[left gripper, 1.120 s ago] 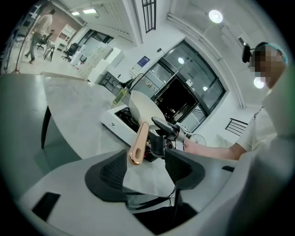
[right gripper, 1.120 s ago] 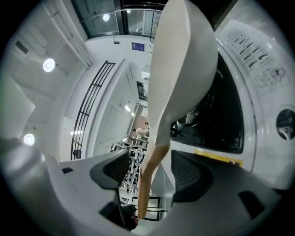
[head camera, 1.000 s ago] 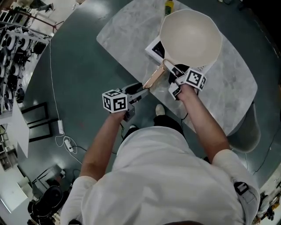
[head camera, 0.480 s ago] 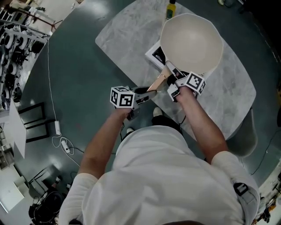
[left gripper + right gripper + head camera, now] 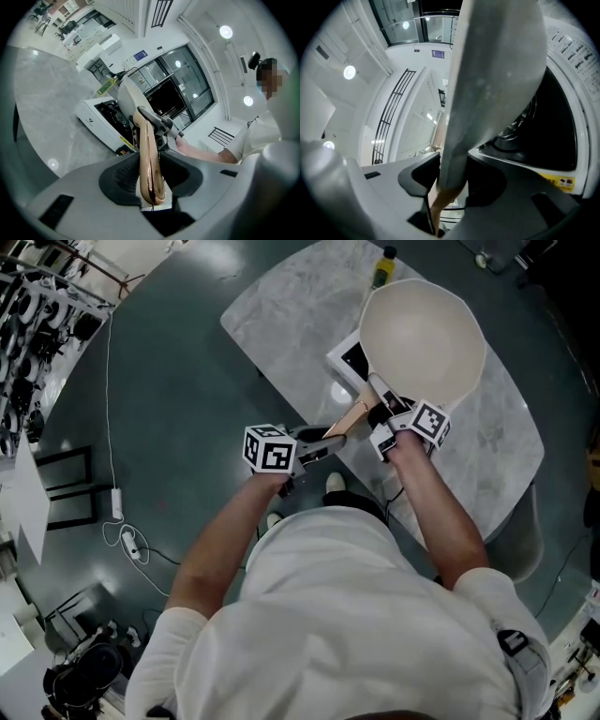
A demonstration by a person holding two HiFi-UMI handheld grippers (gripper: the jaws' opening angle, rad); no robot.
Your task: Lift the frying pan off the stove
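Observation:
A cream frying pan (image 5: 422, 338) is over the white stove (image 5: 345, 360) on the marble table; I cannot tell whether it still touches the burner. Its copper handle (image 5: 352, 416) points toward me. My left gripper (image 5: 323, 439) is shut on the handle's free end, and in the left gripper view the copper handle (image 5: 149, 164) lies pinched between the dark pads of that gripper (image 5: 151, 180). My right gripper (image 5: 380, 413) is shut on the handle near the pan. In the right gripper view the grey handle neck (image 5: 487, 84) runs out of that gripper (image 5: 452, 180), with the stove (image 5: 562, 117) behind.
The marble table (image 5: 281, 306) has its near edge just under the grippers. A bottle with a yellow cap (image 5: 382, 266) stands behind the stove. Dark floor with a cable and plug block (image 5: 117, 512) lies left. A rack of equipment (image 5: 28, 324) fills the far left.
Both grippers went from wide open to shut on the handle. The left gripper moved in toward the handle's end, and the pan now sits slightly up and to the right in the view.

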